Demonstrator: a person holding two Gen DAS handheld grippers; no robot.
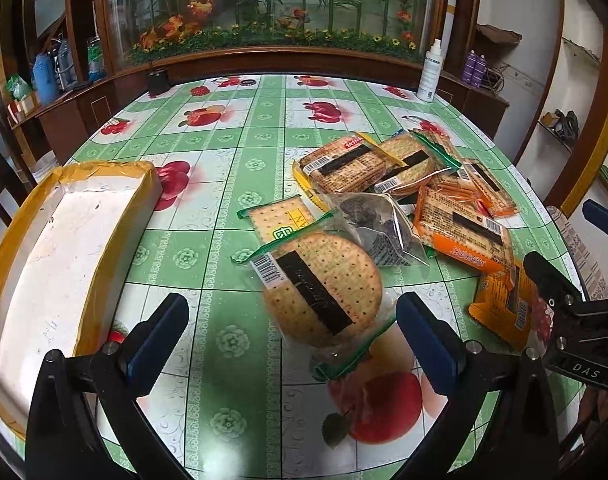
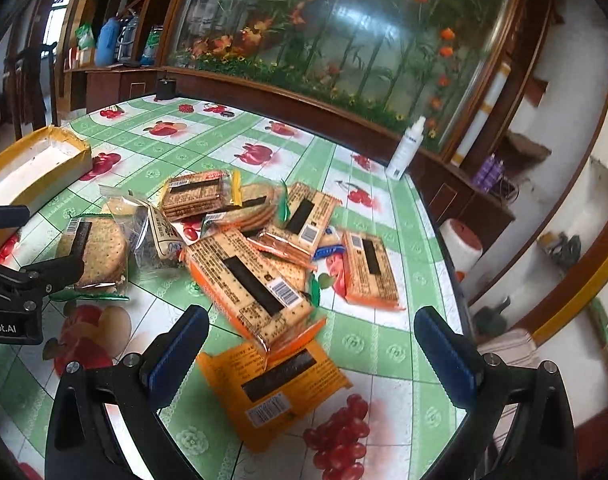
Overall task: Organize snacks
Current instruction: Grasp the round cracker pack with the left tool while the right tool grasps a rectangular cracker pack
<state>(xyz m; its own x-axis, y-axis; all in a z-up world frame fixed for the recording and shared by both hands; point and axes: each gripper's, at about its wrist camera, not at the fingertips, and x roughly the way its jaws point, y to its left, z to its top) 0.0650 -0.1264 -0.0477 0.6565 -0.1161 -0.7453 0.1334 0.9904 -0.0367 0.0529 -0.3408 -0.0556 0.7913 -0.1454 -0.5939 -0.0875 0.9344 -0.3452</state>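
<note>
Nothing is looking sorted yet: the white tray (image 1: 64, 236) at the counter's (image 1: 232, 152) left is sitting empty, as far as its visible part shows, while every snack packet is lying in a loose pile (image 2: 264, 240) mid-counter. The left tool (image 1: 292, 344) is hovering open over the round cracker packet (image 1: 324, 288), whose dark strip is running diagonally toward the near right. The right tool (image 2: 310, 356) is gaping empty above an orange packet (image 2: 276, 384).

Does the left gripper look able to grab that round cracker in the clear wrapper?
Probably yes: the left gripper is open, the round cracker in its clear wrapper lies right ahead between its fingers, nothing on top.
</note>
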